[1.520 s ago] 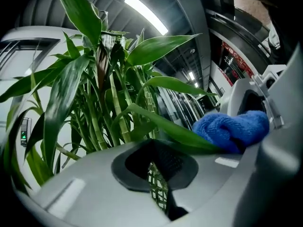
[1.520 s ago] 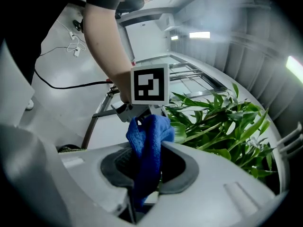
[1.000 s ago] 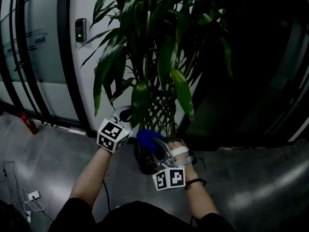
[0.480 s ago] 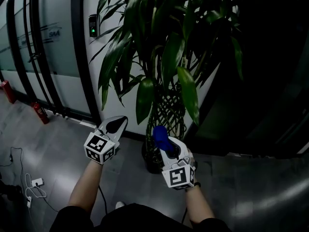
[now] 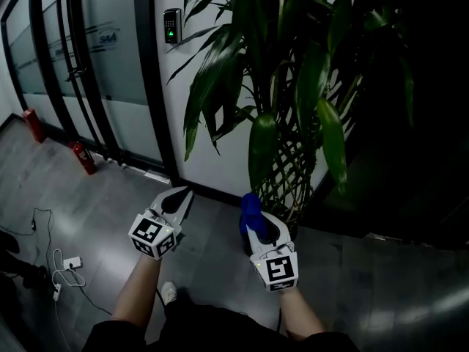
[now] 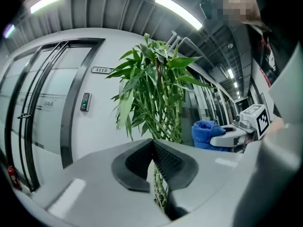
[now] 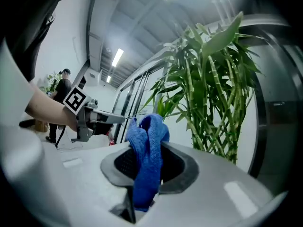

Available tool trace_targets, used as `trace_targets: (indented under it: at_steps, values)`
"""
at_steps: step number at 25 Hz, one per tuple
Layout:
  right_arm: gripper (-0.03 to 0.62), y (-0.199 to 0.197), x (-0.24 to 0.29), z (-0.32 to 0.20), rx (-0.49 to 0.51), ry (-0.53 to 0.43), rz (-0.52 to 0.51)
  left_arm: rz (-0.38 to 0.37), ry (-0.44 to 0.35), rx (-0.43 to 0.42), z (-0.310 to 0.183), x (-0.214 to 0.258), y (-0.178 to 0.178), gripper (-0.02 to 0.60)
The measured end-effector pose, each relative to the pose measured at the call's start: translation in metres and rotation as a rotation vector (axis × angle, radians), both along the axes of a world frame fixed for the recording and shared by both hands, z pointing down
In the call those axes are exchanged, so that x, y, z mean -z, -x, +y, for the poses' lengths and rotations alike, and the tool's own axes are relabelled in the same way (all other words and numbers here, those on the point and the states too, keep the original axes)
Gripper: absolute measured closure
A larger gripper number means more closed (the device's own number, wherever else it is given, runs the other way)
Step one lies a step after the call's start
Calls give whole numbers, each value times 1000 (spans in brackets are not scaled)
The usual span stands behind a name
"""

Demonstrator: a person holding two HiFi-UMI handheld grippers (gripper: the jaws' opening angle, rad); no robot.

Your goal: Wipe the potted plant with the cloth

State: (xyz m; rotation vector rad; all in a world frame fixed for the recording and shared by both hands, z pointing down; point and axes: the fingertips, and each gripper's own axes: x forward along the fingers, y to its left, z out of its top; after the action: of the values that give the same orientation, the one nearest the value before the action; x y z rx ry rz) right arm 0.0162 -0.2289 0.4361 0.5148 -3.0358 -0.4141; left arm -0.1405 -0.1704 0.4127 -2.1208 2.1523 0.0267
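A tall potted plant [image 5: 293,72] with long green leaves and a lattice of woven stems [image 5: 287,174] stands against the white wall; its pot is hidden behind my right gripper. My right gripper [image 5: 253,213] is shut on a blue cloth [image 5: 250,210], held low in front of the stems. In the right gripper view the blue cloth [image 7: 147,160] hangs bunched between the jaws, with the plant [image 7: 213,98] beyond. My left gripper [image 5: 180,196] is shut and holds nothing, left of the plant. The left gripper view shows the plant [image 6: 151,98] ahead and the cloth [image 6: 207,134] at right.
Glass doors with black frames [image 5: 80,64] run along the left. Two red fire extinguishers [image 5: 83,157] stand at their foot. A keypad [image 5: 171,26] is on the wall. A white cable with a plug [image 5: 62,266] lies on the grey floor. Dark glass [image 5: 425,123] is right of the plant.
The view has swung left, so the plant now sits further right. Both grippers have drawn back and down from the leaves; the right one still holds the cloth, now upright.
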Motion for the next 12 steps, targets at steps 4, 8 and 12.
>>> trace_targets:
  at_steps: [4, 8, 12]
  values:
    - [507, 31, -3, -3, -65, -70, 12, -50, -21, -43, 0, -5, 50, 575]
    - [507, 72, 7, -26, -225, -56, -8, -74, -8, -109, -18, -9, 129, 575]
    - [507, 115, 26, -35, -392, -2, -72, -91, -21, -256, -48, 1, 185, 575]
